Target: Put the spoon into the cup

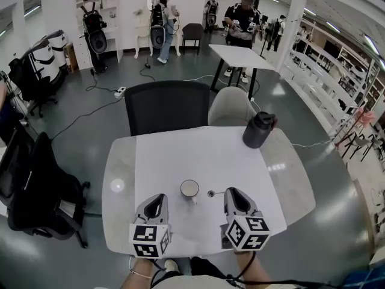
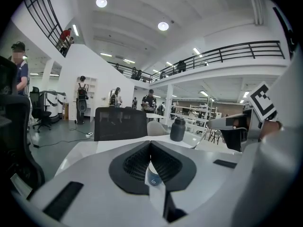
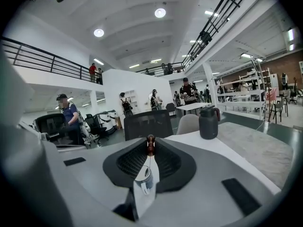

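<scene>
Pinching spoon (image 1: 211,193) in right claw (image 1: 231,192), left claw (image 1: 160,197) clenched, cup (image 1: 190,189), white table (image 1: 180,155), open hall (image 1: 90,104)

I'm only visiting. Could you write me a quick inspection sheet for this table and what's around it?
Surface: white table with a pale sheet across its middle.
Job's things: cup upright; spoon beside it, not in it.
Clutter: dark jug at the far right.
Grippers: right gripper shut on the spoon; left gripper shut, holding nothing.
Cables: cable and power strip on the floor.
Surroundings: chairs behind the table, people beyond.
</scene>
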